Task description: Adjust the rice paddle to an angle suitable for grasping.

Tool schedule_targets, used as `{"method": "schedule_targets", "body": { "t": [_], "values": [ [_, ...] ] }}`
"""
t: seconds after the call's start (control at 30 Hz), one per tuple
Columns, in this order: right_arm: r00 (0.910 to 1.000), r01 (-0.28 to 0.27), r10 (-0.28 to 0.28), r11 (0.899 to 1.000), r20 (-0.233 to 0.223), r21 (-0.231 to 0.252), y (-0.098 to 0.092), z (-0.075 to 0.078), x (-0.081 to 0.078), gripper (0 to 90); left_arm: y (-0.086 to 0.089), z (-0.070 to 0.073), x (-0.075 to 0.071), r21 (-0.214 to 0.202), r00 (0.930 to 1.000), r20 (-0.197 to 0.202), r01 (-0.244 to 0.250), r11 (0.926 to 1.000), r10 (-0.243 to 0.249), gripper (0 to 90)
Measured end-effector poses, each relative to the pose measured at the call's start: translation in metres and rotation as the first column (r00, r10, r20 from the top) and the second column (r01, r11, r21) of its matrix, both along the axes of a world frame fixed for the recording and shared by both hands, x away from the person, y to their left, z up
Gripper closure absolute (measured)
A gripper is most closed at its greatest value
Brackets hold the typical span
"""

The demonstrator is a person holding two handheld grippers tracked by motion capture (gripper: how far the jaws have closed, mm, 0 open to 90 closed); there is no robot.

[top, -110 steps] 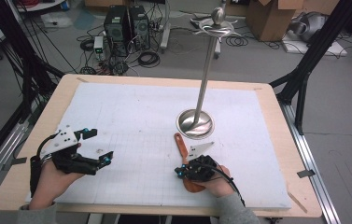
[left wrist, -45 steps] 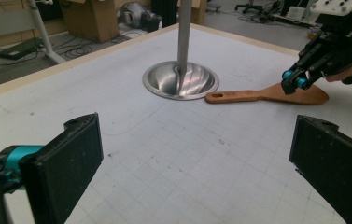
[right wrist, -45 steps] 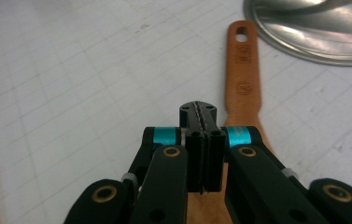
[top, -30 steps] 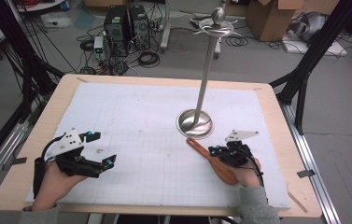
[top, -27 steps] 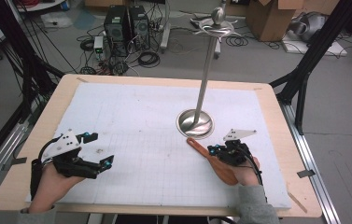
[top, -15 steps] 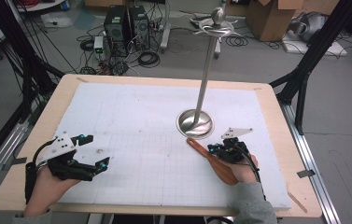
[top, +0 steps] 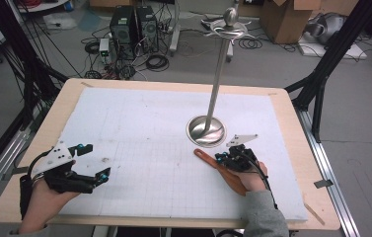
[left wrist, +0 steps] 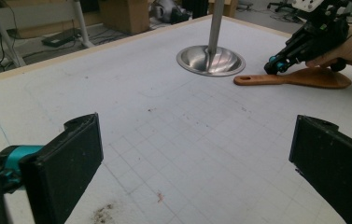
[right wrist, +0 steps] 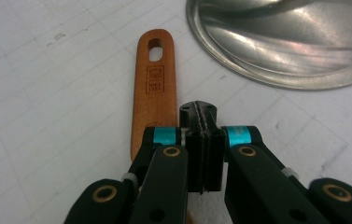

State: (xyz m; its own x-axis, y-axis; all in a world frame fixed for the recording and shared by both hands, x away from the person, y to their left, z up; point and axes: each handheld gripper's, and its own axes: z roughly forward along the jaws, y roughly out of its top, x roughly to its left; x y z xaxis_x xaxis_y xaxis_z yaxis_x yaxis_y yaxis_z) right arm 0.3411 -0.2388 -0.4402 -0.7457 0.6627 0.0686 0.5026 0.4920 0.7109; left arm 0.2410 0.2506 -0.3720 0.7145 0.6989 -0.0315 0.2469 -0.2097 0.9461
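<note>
Flat reddish-brown wooden spatula (top: pixel 221 169), smooth, slot-holed handle pointing toward shiny round steel stand base (top: pixel 206 131); right gripper (top: pixel 221 159) jaws together, empty, above it.

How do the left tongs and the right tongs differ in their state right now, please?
The left tongs stand wide open over bare mat, while the right tongs are shut. The left tongs are far from the wooden spatula; the right tongs sit over it. Both are hand-held.

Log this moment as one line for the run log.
left gripper: open, nothing between jaws | right gripper: shut, empty, above wooden spatula | spatula: flat on mat beside stand base
</note>
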Motion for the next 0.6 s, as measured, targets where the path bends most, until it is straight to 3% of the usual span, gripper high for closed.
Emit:
{"method": "schedule_targets", "body": {
  "t": [0.3, 0.6],
  "values": [
    [0.9964, -0.08, 0.08, 0.997, -0.028, 0.009, 0.0083, 0.0005, -0.002, 90.0, 0.0003, 0.0005, -0.0013, 0.003, 1.0, 0.003, -0.002, 1.0, 0.002, 3.2],
    [0.9822, -0.182, 0.182, 0.983, -0.047, 0.012, 0.0129, 0.0011, -0.0085, 90.0, -0.0035, 0.0009, 0.0007, 0.007, 0.9999, 0.003, 0.011, 0.9999, -0.011, 3.2]
  ]
}}
